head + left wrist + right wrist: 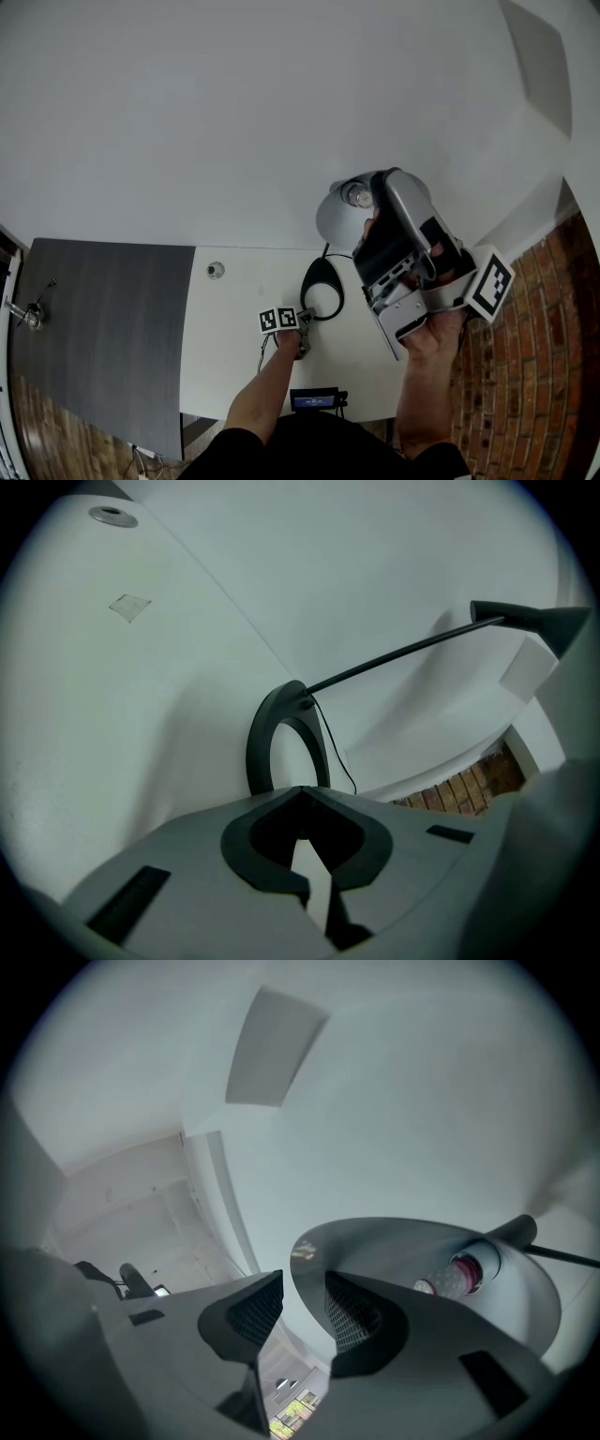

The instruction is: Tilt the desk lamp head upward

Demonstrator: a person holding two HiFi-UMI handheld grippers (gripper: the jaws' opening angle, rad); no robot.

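Note:
The desk lamp stands on the white desk (234, 319) on a black ring base (321, 287). A thin black arm (403, 653) rises from the ring base (281, 738). Its grey shade (333, 220) faces up and shows the bulb (356, 195). My right gripper (380, 192) is raised to the shade. In the right gripper view the right gripper (302, 1283) stands open, with the rim of the shade (309, 1241) in the gap and the bulb (459, 1274) to the right. My left gripper (306, 321) is low at the base's near rim. The left gripper (300, 791) has its tips together, with nothing seen between them.
A round grommet (216, 270) sits in the desk behind the base. A small dark device (314, 400) lies at the desk's front edge. A dark grey panel (103, 319) lies left of the desk, brick floor (525, 375) right. A white wall rises behind the lamp.

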